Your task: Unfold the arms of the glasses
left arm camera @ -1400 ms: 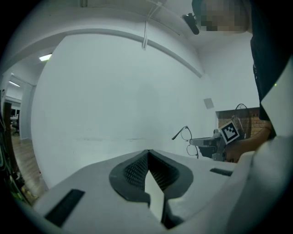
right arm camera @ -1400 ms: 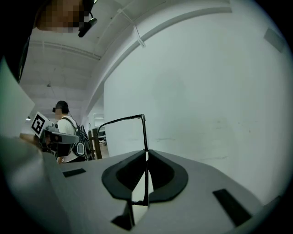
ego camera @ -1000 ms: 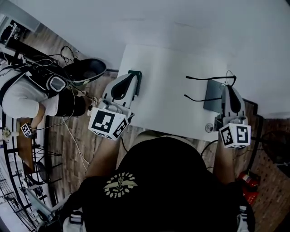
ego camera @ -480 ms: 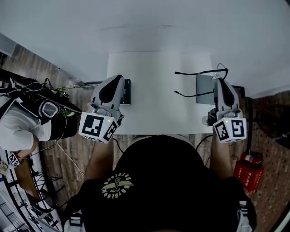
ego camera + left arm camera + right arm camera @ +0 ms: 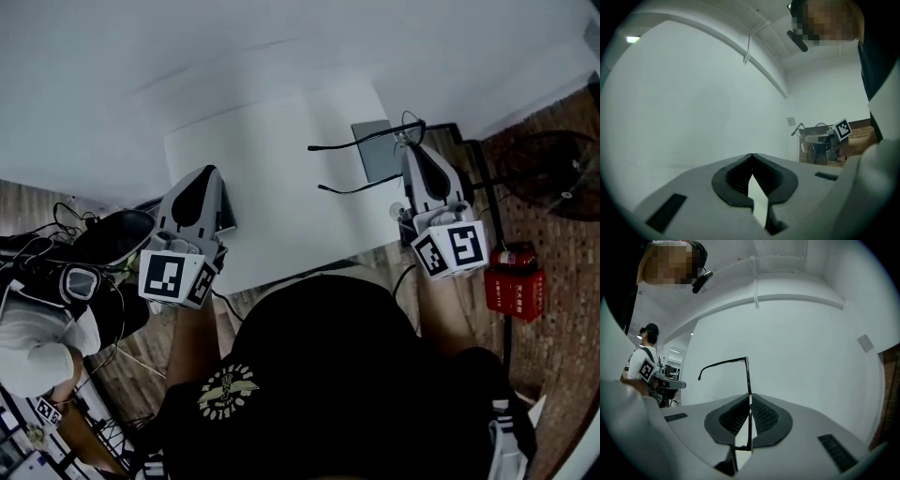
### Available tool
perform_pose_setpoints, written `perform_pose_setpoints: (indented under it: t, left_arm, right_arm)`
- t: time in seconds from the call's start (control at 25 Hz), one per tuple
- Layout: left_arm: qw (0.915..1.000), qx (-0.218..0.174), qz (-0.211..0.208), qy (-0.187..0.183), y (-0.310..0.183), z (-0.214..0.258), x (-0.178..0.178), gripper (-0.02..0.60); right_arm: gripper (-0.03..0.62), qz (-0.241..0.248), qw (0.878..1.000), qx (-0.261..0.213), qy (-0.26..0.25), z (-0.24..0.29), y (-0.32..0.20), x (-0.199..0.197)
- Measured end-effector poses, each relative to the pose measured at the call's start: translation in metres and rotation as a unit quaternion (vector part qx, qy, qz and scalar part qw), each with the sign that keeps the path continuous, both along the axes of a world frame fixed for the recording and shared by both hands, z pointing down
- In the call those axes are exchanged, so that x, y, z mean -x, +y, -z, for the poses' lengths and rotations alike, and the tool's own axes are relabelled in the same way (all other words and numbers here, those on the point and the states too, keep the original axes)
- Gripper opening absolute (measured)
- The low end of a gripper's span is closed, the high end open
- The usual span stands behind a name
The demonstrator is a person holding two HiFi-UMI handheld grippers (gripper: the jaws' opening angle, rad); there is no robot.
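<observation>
While your right gripper (image 5: 749, 399) is pinching the glasses (image 5: 747, 376) by their front to steady them, both arms (image 5: 361, 139) are splaying left. Your left gripper (image 5: 751, 157) is hovering clenched, empty.

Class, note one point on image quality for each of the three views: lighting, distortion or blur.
Head view: dim, low contrast, the white table looks grey. Left gripper view: strong fisheye, dark rounded corners, ceiling lines bend. Right gripper view: same fisheye vignette; the glasses in the right claw show sharp against the pale wall.
</observation>
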State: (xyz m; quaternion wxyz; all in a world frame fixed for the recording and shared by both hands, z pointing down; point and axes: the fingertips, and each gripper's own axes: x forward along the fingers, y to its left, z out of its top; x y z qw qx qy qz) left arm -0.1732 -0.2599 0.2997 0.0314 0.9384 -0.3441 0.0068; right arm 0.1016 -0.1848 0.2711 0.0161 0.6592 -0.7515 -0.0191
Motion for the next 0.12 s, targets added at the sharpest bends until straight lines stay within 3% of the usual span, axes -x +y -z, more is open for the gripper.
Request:
perform_pose_setpoints:
  t: [0.12]
  left_arm:
    - [0.9998, -0.003, -0.018, 0.003, -0.0068, -0.0038, -0.0057, 0.007]
  right_arm:
    - [0.018, -0.009, 1.0, 0.005, 0.004, -0.0049, 0.0023, 0.0025]
